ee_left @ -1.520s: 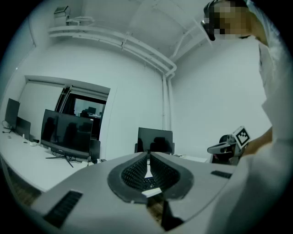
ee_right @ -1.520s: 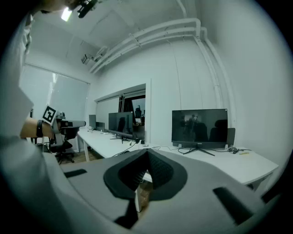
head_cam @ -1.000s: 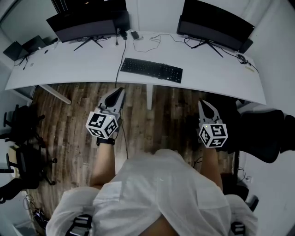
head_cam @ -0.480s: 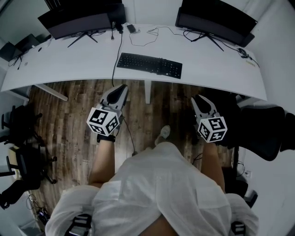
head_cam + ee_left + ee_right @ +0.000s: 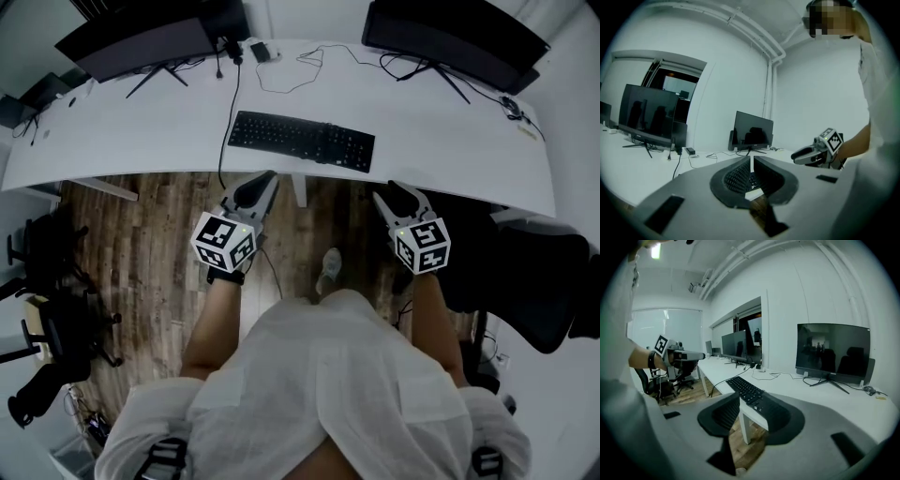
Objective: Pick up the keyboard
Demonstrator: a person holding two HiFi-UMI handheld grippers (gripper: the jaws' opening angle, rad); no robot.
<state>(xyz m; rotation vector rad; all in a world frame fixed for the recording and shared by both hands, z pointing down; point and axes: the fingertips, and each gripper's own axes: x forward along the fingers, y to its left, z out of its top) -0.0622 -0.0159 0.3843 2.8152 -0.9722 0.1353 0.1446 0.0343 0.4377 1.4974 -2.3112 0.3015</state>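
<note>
A black keyboard [image 5: 300, 141] lies on the white desk [image 5: 450, 141], near its front edge; it also shows in the right gripper view [image 5: 747, 390]. My left gripper [image 5: 269, 176] hovers just short of the desk edge, below the keyboard's left half, jaws shut and empty [image 5: 751, 159]. My right gripper [image 5: 389, 190] hangs near the desk edge, below and right of the keyboard's right end. Its jaws are open [image 5: 751, 401], with the keyboard's end and a desk leg showing between them. Neither gripper touches the keyboard.
Two dark monitors [image 5: 141, 42] [image 5: 450, 37] stand at the back of the desk, with cables [image 5: 309, 66] between them. A black office chair [image 5: 525, 272] is close on the right, more chairs [image 5: 47, 262] on the left. Wooden floor [image 5: 150, 225] lies below.
Both grippers have moved forward to the desk's front edge. The right gripper's jaws, shut before, now stand open. The left jaws stay shut.
</note>
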